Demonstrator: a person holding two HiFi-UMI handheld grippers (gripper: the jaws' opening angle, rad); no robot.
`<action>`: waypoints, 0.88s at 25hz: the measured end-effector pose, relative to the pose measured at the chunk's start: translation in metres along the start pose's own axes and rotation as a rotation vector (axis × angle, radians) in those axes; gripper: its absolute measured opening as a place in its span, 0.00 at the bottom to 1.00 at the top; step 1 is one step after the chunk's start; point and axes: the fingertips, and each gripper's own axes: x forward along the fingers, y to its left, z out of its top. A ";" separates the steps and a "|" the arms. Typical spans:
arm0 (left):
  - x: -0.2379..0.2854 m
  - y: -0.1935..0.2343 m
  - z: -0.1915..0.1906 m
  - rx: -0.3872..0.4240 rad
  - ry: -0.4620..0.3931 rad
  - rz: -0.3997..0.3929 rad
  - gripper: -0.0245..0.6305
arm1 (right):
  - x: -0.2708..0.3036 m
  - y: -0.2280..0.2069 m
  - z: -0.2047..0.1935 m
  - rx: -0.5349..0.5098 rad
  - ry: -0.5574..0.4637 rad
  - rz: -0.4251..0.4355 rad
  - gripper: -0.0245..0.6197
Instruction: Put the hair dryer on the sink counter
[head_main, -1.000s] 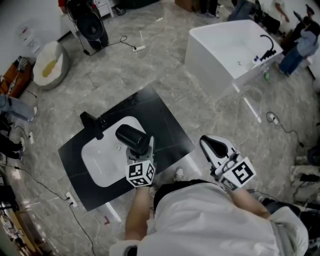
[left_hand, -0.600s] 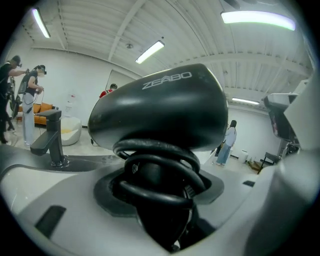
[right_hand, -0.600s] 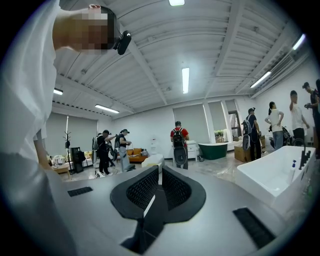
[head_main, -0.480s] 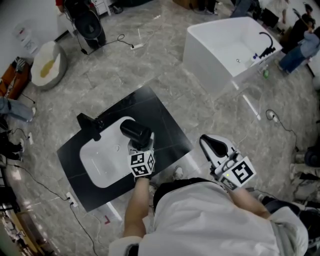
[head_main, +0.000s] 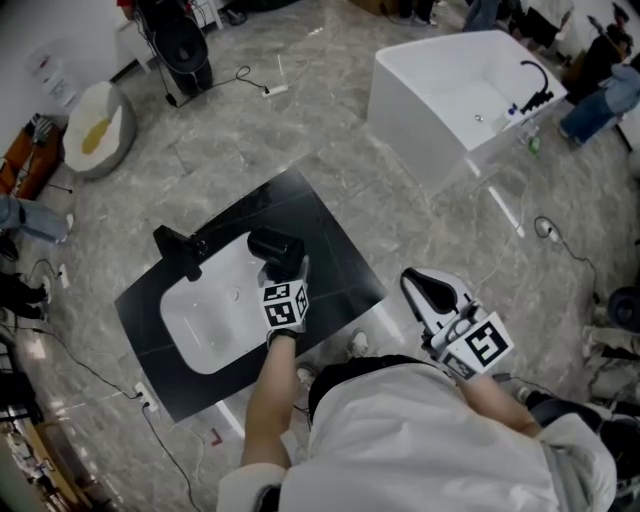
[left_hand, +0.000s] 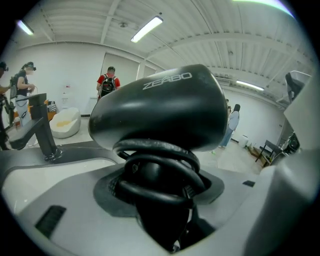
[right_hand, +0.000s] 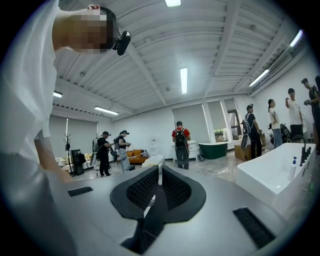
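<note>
**Hair dryer** (head_main: 272, 245): black, barrel uppermost, with its cord (left_hand: 155, 167) coiled in loops round the handle. It sits over the right rim of the white basin (head_main: 205, 315), at the edge of the black sink counter (head_main: 325, 245). Whether it touches the counter cannot be judged.

**Left gripper** (head_main: 285, 272): its 2 jaws stand wide and clamp the cord-wrapped handle from either side. The barrel fills the left gripper view.

**Black faucet** (head_main: 178, 250): upright at the basin's far-left side, well apart from the hair dryer.

**Right gripper** (head_main: 425, 288): held off the counter's right corner, over the marble floor (head_main: 300, 120). Its 2 jaws are pressed together with nothing between them.

**White bathtub** (head_main: 450, 90): stands apart, beyond the counter at upper right.
</note>
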 end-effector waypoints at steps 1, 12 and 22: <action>0.004 0.002 -0.001 -0.001 0.020 -0.002 0.45 | 0.000 -0.001 0.000 0.002 -0.002 -0.001 0.11; 0.030 0.009 -0.021 -0.058 0.200 0.014 0.45 | 0.000 -0.007 -0.003 0.019 -0.016 -0.012 0.11; 0.054 0.005 -0.048 0.036 0.407 0.020 0.45 | -0.004 -0.015 -0.003 0.034 -0.025 -0.032 0.11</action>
